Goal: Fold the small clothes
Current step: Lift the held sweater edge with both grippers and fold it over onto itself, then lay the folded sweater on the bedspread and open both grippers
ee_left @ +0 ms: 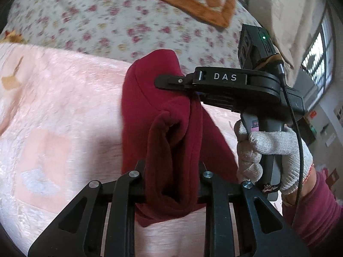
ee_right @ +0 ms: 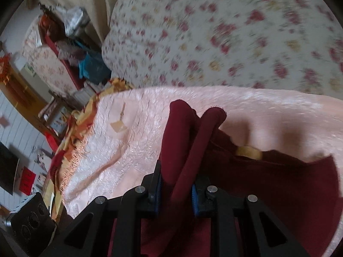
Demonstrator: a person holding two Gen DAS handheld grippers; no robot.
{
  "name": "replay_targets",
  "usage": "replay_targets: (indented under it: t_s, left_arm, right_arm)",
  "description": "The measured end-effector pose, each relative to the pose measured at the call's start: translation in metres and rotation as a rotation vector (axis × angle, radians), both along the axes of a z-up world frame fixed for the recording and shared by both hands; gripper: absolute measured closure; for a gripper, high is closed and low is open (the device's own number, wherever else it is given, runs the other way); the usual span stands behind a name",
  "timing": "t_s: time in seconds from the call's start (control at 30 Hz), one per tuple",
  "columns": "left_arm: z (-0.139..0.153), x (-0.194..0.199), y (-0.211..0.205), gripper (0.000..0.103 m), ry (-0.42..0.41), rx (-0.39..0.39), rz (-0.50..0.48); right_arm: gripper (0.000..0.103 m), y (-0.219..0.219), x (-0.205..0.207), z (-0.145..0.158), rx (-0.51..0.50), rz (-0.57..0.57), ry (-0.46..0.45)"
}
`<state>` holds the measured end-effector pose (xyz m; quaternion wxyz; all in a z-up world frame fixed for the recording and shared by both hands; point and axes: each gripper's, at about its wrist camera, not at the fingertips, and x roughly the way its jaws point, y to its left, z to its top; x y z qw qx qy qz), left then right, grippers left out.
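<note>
At the bottom of the left wrist view, the left gripper [ee_left: 171, 184] is clamped on a bunched fold of the dark red garment [ee_left: 150, 111], which fills the gap between its fingers and rises up the middle of the frame. At the bottom centre of the right wrist view, the right gripper [ee_right: 176, 190] likewise pinches a thick rolled ridge of the same garment [ee_right: 186, 150] between its blue-edged pads [ee_right: 194, 201].

The cloth looks stretched between the two tools, its long axis running from the left gripper's bite up the frame towards the right gripper [ee_left: 169, 81], which enters from the right with its finger pressed against the fabric. Both hold the garment, so neither is nearer; I judge that the coming fold depends on carrying the two held edges together over the pink blanket [ee_left: 53, 107].

Only the left wrist view shows the white-gloved hand [ee_left: 272, 156] on the right tool's handle. Only the right wrist view shows the rest of the garment spread low at the lower right, lying on the blanket. Beyond, in both, lies a floral quilt [ee_right: 235, 42].
</note>
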<state>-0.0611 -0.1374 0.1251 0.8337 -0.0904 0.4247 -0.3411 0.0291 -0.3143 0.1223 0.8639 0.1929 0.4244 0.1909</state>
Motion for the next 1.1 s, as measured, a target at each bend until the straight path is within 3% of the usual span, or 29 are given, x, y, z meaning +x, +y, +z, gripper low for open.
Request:
replay_targets:
  t_s: [0.33, 0.47, 0.6, 0.67, 0.73, 0.83, 1.0, 1.1]
  left_arm:
    - [0.001, -0.023, -0.097, 0.083, -0.004, 0.069, -0.121]
    - [-0.016, -0.030, -0.130, 0.083, 0.004, 0.107, -0.142]
    - [-0.036, -0.033, -0.150, 0.082, 0.041, 0.151, -0.153]
    - [-0.035, -0.036, -0.149, 0.076, 0.044, 0.143, -0.174]
    - [-0.026, -0.043, -0.140, 0.056, 0.061, 0.087, -0.243]
    - [-0.009, -0.053, -0.115, 0.048, 0.055, 0.031, -0.327]
    - [0.002, -0.059, -0.074, 0.047, -0.084, 0.159, -0.251]
    - [-0.008, -0.047, -0.062, 0.047, -0.089, 0.224, -0.170]
  right_arm:
    - [0.083, -0.106, -0.056, -0.001, 0.024, -0.124, -0.004]
    - [0.083, -0.142, -0.069, -0.020, 0.028, -0.182, 0.020]
    - [0.083, -0.165, -0.069, -0.060, 0.026, -0.242, 0.104]
    - [0.083, -0.170, -0.069, -0.073, 0.032, -0.249, 0.136]
    - [0.080, -0.176, -0.075, -0.075, 0.053, -0.259, 0.133]
    - [0.071, -0.181, -0.088, -0.060, 0.009, -0.299, 0.118]
    - [0.070, -0.163, -0.127, -0.020, 0.011, -0.220, 0.026]
    - [0.070, -0.136, -0.156, -0.005, -0.019, -0.142, -0.008]
